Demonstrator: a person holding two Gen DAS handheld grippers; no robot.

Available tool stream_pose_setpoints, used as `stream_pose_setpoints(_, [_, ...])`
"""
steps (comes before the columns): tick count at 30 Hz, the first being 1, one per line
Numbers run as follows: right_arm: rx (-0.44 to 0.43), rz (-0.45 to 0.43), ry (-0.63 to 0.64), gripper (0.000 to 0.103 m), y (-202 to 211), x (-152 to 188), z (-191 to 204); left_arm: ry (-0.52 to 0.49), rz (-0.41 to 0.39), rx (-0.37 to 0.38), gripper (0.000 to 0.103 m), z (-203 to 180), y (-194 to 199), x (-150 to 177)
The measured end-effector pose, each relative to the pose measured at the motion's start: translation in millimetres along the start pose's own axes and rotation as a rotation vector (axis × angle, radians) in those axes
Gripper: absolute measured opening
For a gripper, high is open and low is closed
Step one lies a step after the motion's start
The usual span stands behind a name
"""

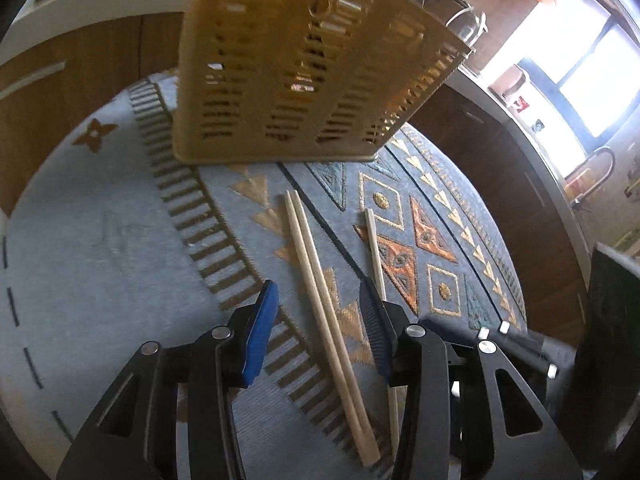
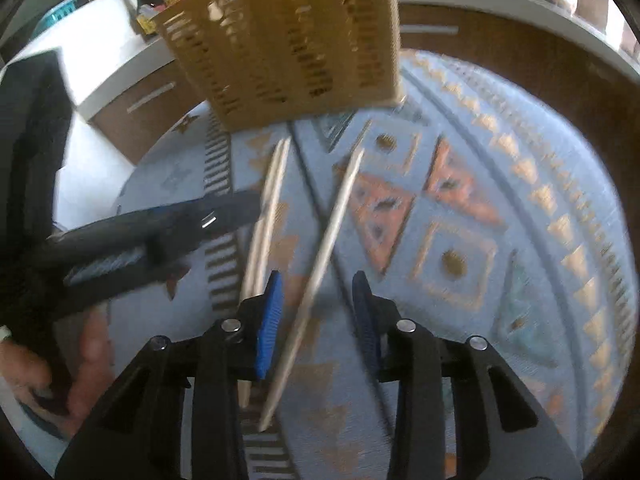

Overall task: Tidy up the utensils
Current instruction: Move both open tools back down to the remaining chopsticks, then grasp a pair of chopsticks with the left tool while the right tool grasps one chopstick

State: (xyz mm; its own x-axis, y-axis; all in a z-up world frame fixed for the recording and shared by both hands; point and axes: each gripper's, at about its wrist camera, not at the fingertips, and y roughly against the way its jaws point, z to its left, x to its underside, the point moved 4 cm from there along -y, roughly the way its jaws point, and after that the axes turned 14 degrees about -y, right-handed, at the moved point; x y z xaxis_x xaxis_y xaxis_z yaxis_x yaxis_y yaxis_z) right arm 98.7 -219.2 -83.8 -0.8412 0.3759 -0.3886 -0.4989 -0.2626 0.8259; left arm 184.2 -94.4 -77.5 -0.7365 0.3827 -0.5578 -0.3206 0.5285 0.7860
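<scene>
Both grippers stand released over chopsticks lying lengthwise on the patterned rug: the left gripper (image 1: 318,300) straddles the pair (image 1: 324,300), the right gripper (image 2: 318,292) the single chopstick (image 2: 320,264)

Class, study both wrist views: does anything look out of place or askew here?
Yes. Three pale wooden chopsticks lie loose on the blue patterned rug instead of in the tan slotted plastic utensil basket: a pair side by side and a single one apart, lying at a slightly different angle.
</scene>
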Motion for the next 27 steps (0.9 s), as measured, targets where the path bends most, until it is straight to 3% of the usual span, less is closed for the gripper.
stream_pose_setpoints(4, [0.031,-0.074,0.050,0.028,-1,14,9,0.011,-0.014,-0.024,0.036,1,-4,-1])
stream_pose_setpoints(8, [0.139,-0.153,0.131,0.007,-1,23,17,0.019,-0.025,-0.027,0.036,2,-5,-1])
stream_pose_setpoints(14, [0.132,-0.152,0.115,0.004,9,29,0,-0.023,-0.019,-0.069,0.036,-9,-11,-3])
stream_pose_setpoints(20, [0.149,-0.154,0.092,0.004,24,35,-23,-0.106,0.014,-0.181,0.036,-27,-18,-5])
stream_pose_setpoints(24, [0.133,-0.159,0.061,0.004,33,35,-36,-0.209,0.040,-0.323,0.015,-39,-22,-2])
stream_pose_setpoints(27, [0.120,-0.163,0.039,0.004,41,34,-44,-0.250,0.032,-0.352,0.013,-41,-19,2])
